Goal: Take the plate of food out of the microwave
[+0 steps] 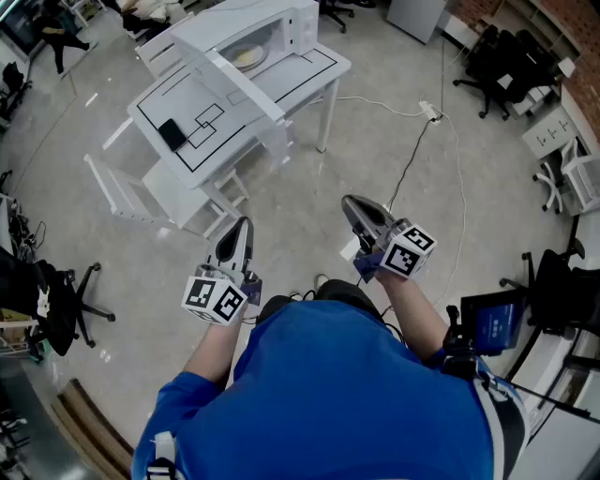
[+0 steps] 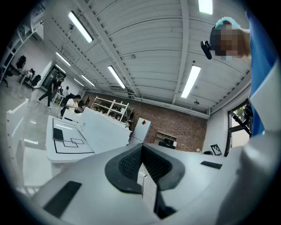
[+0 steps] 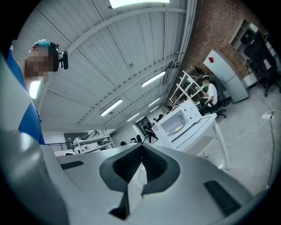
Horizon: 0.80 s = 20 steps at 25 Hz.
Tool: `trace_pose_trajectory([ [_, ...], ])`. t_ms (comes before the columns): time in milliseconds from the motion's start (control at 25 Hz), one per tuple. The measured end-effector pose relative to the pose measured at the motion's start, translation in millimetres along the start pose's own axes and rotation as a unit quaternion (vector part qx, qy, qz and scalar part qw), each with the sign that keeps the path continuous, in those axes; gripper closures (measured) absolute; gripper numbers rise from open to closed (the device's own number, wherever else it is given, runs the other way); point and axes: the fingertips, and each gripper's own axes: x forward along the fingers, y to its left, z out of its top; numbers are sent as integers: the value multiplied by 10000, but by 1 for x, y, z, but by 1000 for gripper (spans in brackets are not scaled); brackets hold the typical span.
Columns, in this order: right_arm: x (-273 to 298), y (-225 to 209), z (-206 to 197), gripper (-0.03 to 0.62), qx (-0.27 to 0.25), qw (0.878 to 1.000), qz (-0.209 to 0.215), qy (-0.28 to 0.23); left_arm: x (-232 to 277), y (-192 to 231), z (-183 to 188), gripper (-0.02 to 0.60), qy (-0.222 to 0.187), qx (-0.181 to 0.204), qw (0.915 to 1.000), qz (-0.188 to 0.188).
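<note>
I hold my left tongs (image 1: 236,232) and right tongs (image 1: 354,208) pinched shut on nothing, so I judge this to be the approach. The plate of food (image 1: 247,58) sits in the microwave (image 1: 272,23) on the white table (image 1: 319,67) at eleven o'clock, well apart from me, and next I must walk up and spread the jaws. The left gripper view shows only the table's taped end and a black slab (image 2: 58,134), while the right gripper view catches the plate itself.

Floor (image 1: 309,178) up to the desk (image 1: 187,122) with microwave (image 1: 281,23): open. Obstacles: white chairs (image 1: 173,187) at the desk's near edge; cable (image 1: 410,155) across the floor; office chairs (image 1: 497,61) right, well apart.
</note>
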Motion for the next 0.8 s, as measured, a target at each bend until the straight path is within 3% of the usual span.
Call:
trace_pose_trajectory([
  [440,-3,-4,1,599,-33,9998,-178,-48,3,8,-5,572,42,-99,9999,-55],
  [800,-3,-48,28,599,28,10000,-1,25,53,-11,-17,572,20,-79,9999,74],
])
